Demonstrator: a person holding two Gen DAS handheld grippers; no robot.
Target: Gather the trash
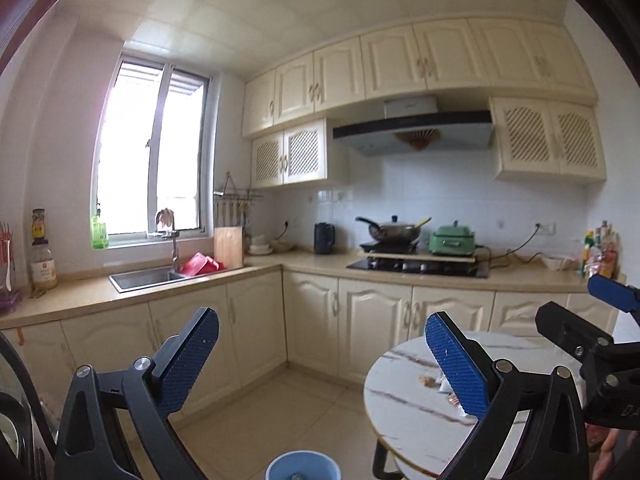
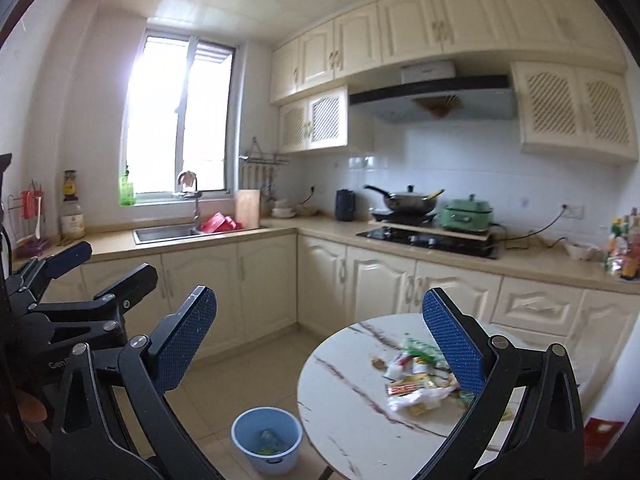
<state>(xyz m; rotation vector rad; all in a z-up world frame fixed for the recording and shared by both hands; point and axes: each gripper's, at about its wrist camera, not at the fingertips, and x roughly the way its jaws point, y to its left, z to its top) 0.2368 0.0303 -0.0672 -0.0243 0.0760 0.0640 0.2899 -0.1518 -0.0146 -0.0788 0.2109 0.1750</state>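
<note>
2 claws, left claw [image 1: 322,354] and right claw [image 2: 320,334], gape empty; wrappers [image 2: 420,380] on bench [image 2: 348,404] lie ahead-right, nearer right claw; bucket [image 2: 267,446] below.

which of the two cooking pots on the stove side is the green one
The green pot is the boxy lidded one on the right, nearer the wall socket; the wok left of it is dark metal.

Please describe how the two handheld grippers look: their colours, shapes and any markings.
Both the left gripper and the right gripper have black angular linkage frames with silver round bolts. Their jaws carry flat blue pads with a fine dotted texture and rounded tips. The left gripper's body shows partial white lettering in the right wrist view. No sleeves visible.
</note>
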